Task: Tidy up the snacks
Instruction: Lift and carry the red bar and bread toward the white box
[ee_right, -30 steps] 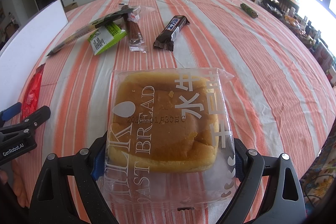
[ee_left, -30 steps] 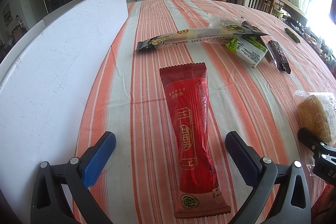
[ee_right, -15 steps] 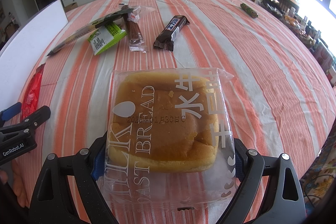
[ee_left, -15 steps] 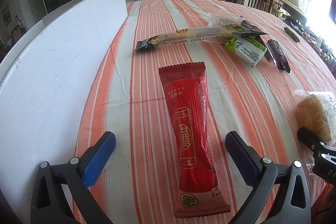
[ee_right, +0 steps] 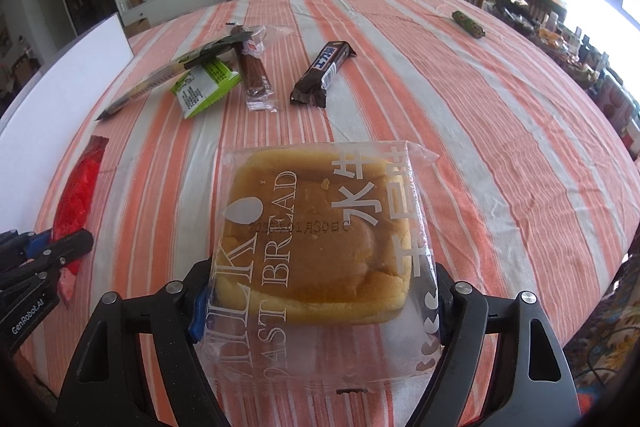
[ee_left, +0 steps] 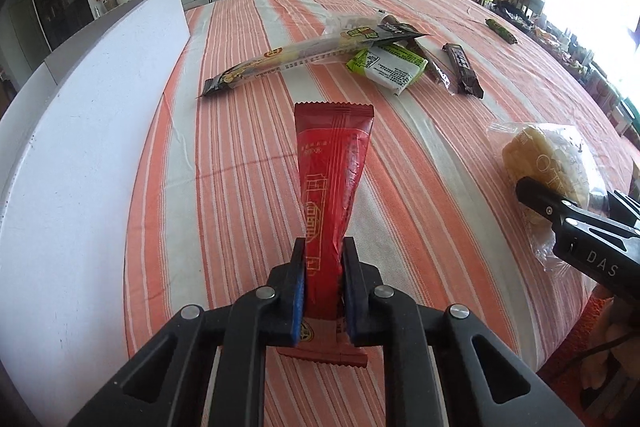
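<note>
1. Red long snack pkt [ee_left: 330, 187], left wrist view: pinched at near end between fingers of left gripper [ee_left: 323, 291], jaws clenched on it; far end juts fwd above striped tablecloth [ee_left: 248, 155], near tail poking out under jaws. White board [ee_left: 80, 147] alongside at left, nothing on it as far as seen.
2. Same view, rest of stock: long dark-ended stick pkt [ee_left: 304, 57], green pkt [ee_left: 386, 67], two dark bars [ee_left: 462, 69] bunched further up the cloth, not sorted. Small dark green item [ee_left: 500, 30] apart, far right. Bread pkt [ee_left: 546, 163] at right, by right gripper's finger.
3. Vs 0.5 s ago, this view: jaws were spread wide either side of red pkt lying flat; now shut on it, pkt crimped & raised at grip.
4. Right wrist view: clear-wrap toast bread pkt [ee_right: 320, 239] sits between fingers of right gripper [ee_right: 320, 303], wrap touching both pads; jaws grasping it wide. Chocolate bar [ee_right: 323, 73], meat stick [ee_right: 252, 71], green pkt [ee_right: 204, 85] beyond; red pkt [ee_right: 78, 195] & left gripper [ee_right: 48, 255] at left edge.
5. Vs 0.5 s ago, this view: bread & grip unchanged.
6. Progress est.: early. Two pkts gripped, none placed; destination not evident; remaining pkts untouched.
</note>
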Action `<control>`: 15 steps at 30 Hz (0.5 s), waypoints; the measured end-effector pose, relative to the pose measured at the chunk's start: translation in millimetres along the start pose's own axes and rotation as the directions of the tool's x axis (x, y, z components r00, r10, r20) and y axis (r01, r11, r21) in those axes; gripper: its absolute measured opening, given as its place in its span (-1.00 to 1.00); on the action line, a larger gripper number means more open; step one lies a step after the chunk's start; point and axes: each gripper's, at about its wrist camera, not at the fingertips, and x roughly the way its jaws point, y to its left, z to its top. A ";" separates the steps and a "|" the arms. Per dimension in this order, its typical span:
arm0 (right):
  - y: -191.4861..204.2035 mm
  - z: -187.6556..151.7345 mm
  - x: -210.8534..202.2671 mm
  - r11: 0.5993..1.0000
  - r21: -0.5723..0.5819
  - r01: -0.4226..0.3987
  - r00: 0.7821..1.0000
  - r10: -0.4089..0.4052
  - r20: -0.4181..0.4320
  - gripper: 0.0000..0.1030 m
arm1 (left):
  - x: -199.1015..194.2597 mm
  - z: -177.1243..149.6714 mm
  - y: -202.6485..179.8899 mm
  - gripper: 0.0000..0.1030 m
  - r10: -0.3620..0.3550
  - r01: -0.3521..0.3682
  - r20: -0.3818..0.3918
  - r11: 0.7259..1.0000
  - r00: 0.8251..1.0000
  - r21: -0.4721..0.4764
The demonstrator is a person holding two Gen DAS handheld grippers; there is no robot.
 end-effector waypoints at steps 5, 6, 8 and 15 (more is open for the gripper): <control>-13.6 0.7 -16.6 0.995 0.070 -0.065 0.994 0.059 0.091 0.48 | -27.1 -2.3 -4.5 -0.72 -0.072 0.073 0.054 0.997 0.996 -0.017; -15.4 0.6 -19.9 0.993 0.082 -0.079 0.991 0.070 0.111 0.48 | -33.1 -1.7 -4.9 -0.72 -0.086 0.087 0.067 0.996 0.994 -0.020; -17.8 0.2 -25.0 0.991 0.097 -0.095 0.987 0.081 0.139 0.48 | -44.6 -0.5 -4.8 -0.72 -0.111 0.114 0.087 0.993 0.990 -0.025; -23.9 3.2 -29.4 0.986 0.124 -0.111 0.980 0.088 0.177 0.49 | -77.7 -1.2 1.2 -0.72 -0.173 0.179 0.131 0.983 0.976 -0.031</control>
